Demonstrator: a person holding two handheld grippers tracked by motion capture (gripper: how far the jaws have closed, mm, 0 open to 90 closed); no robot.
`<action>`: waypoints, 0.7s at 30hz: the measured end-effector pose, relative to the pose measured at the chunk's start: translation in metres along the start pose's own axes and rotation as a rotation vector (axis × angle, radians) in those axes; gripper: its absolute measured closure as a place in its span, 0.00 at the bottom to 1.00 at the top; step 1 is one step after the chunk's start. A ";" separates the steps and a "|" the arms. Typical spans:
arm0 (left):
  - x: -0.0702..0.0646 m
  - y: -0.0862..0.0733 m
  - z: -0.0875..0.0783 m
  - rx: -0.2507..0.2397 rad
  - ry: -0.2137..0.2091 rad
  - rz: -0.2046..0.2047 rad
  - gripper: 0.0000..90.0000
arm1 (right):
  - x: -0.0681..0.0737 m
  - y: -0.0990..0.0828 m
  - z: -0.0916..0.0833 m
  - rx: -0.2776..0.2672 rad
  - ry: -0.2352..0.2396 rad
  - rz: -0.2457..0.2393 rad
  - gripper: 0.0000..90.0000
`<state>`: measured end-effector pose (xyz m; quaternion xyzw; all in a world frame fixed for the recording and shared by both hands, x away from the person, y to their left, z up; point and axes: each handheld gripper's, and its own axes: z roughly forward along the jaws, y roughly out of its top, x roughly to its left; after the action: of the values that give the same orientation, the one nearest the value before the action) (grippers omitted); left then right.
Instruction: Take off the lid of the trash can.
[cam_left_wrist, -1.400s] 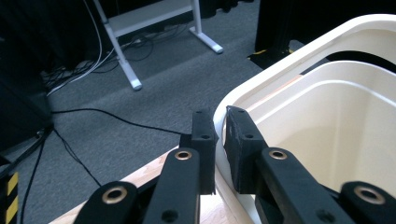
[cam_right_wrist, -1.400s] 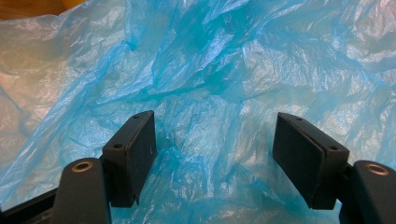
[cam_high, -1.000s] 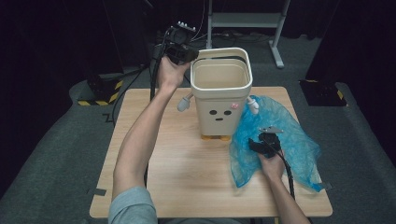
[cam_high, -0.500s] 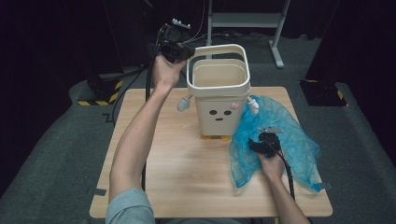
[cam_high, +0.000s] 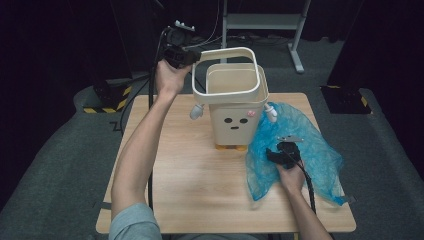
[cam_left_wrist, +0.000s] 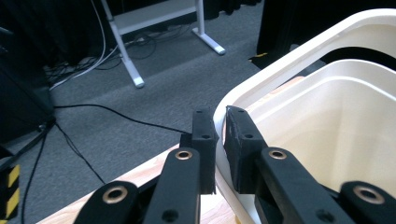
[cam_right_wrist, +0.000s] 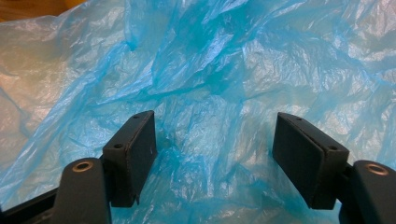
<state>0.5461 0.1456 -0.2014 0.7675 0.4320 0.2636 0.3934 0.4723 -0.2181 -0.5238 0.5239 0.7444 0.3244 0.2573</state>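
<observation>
A cream bin (cam_high: 235, 120) with a face on its front stands at the back middle of the wooden table (cam_high: 190, 190). My left gripper (cam_high: 187, 56) is shut on the left side of the bin's cream rim ring (cam_high: 227, 50), which hangs tilted just above the bin. In the left gripper view both pads pinch the ring's (cam_left_wrist: 299, 56) edge, with the bin's inside (cam_left_wrist: 355, 121) to the right. A crumpled blue plastic bag (cam_high: 310, 145) lies right of the bin. My right gripper (cam_high: 272, 156) rests on it, open, its jaws wide apart over the bag (cam_right_wrist: 210, 70).
A grey metal stand (cam_high: 260, 22) and loose cables (cam_left_wrist: 93, 116) are on the floor behind the table. A yellow-and-black striped object (cam_high: 107, 100) lies on the floor at the left. The front left of the tabletop is bare wood.
My left gripper has moved up and slightly away with the ring, lifting its left side off the bin. The right gripper and the bag have stayed put.
</observation>
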 end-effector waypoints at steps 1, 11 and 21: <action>0.000 0.000 0.000 0.000 0.000 0.000 0.92 | 0.000 0.000 0.000 0.000 0.000 0.000 0.34; 0.013 -0.016 -0.018 -0.006 0.014 -0.037 0.92 | 0.001 0.000 0.000 -0.006 0.000 -0.018 0.37; 0.030 -0.033 -0.037 -0.019 0.029 -0.075 0.92 | 0.002 0.000 0.000 -0.006 -0.003 -0.012 0.36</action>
<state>0.5186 0.1964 -0.2067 0.7430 0.4636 0.2640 0.4041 0.4713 -0.2166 -0.5237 0.5190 0.7462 0.3245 0.2619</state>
